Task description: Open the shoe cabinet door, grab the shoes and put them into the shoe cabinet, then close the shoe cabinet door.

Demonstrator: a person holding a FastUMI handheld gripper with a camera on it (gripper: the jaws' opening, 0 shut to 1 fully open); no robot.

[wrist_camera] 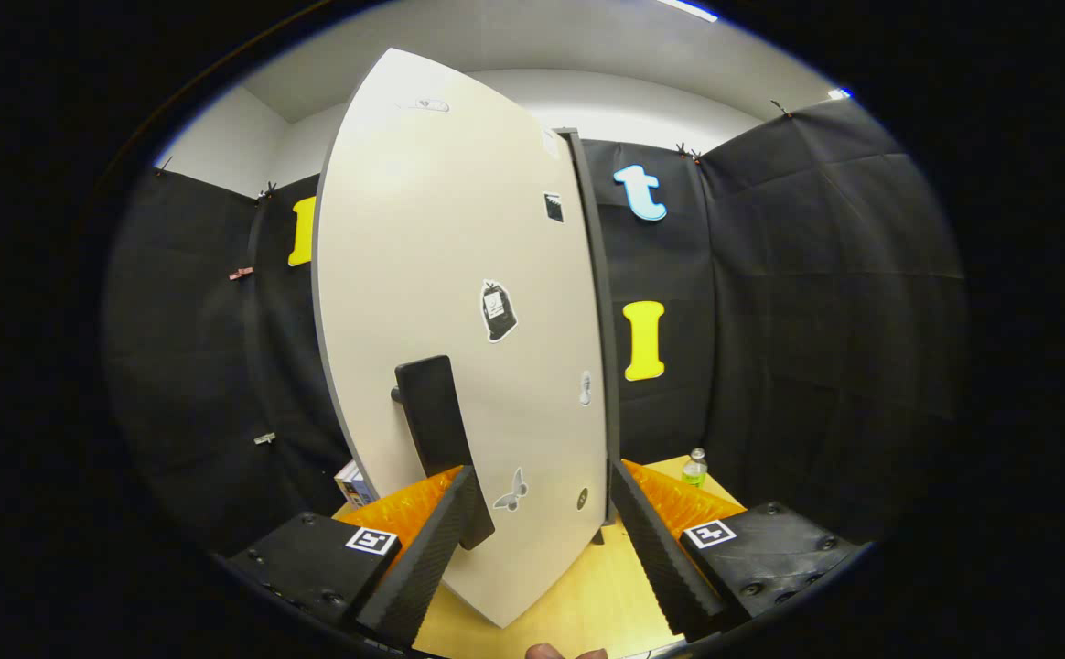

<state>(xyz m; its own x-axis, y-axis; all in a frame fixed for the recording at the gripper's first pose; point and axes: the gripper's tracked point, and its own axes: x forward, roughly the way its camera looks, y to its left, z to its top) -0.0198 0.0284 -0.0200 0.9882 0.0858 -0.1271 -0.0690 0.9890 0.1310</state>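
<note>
- Gripper view: the gripper (pixel 542 531) is sitting with its fingers spread wide, pressing on nothing; the lower part of the shoe cabinet door (pixel 459 302) is standing in the gap between them.
- Left finger (pixel 427 558) is lying just beside the door's dark handle (pixel 436 435), seemingly touching its lower end; contact cannot be confirmed.
- Right finger (pixel 665 558) is sitting just off the door's dark edge strip (pixel 598 320), apart from it.
- Door is showing as a pale panel, swung at an angle, carrying several small stickers (pixel 498 311) beside the handle.
- Wooden tabletop (pixel 578 604) is lying under the door's lower edge.
- Small clear bottle (pixel 695 468) is standing on the tabletop, well past the door's edge strip.
- Small box (pixel 353 483) is peeking out behind the door's far side, near the handle.
- Fingertip of a person's hand (pixel 546 652) is showing below the door.
</note>
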